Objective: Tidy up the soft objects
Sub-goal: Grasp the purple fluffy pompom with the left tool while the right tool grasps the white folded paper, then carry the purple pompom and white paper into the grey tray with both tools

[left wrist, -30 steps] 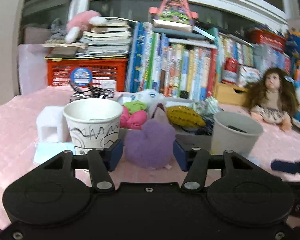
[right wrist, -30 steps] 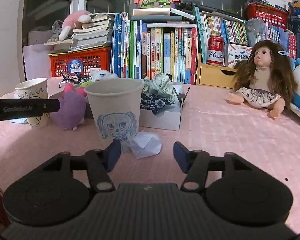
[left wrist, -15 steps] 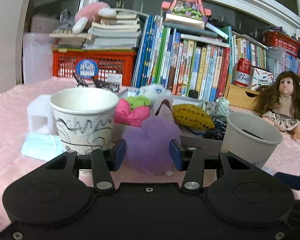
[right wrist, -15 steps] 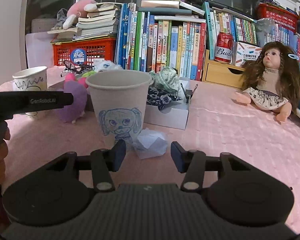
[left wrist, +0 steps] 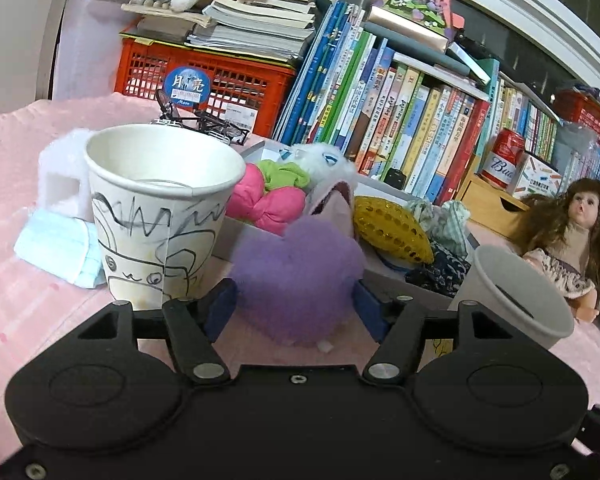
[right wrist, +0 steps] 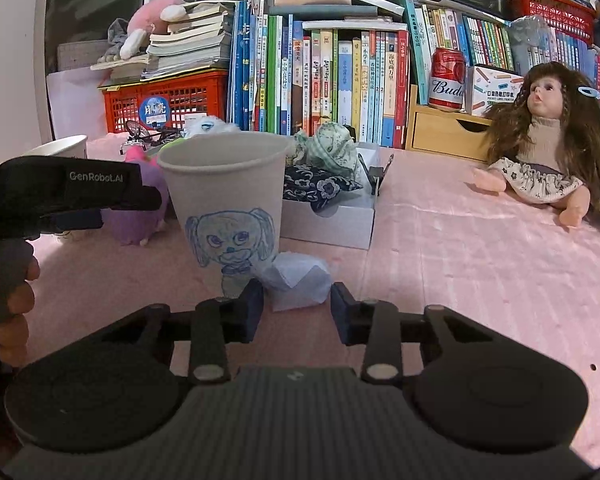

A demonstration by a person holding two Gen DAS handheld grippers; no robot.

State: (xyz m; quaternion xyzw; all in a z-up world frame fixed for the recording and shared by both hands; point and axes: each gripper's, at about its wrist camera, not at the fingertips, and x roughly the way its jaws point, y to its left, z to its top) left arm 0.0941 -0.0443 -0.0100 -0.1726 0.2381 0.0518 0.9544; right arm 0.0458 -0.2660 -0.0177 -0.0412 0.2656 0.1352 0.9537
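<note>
The purple plush (right wrist: 140,220) is mostly hidden behind the left gripper (right wrist: 80,196); the box's (right wrist: 332,220) contents are perhaps cloth.

"GenRobot.AI" stands in pale letters on the black left gripper (right wrist: 112,216) at the near left. The red can (right wrist: 447,78) on the far wooden drawer box (right wrist: 440,136) reads "Bud…". The round blue sticker (left wrist: 188,86) on the red crate (left wrist: 236,84) reads "Moon" under 2 Chinese characters.

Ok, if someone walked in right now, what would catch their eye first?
Probably the fluffy purple heart plush sitting between the opening left tongs, beside a doodled paper cup. Next, the long-haired doll seated on the pink cloth at far right. Behind everything runs a bright row of books.
</note>
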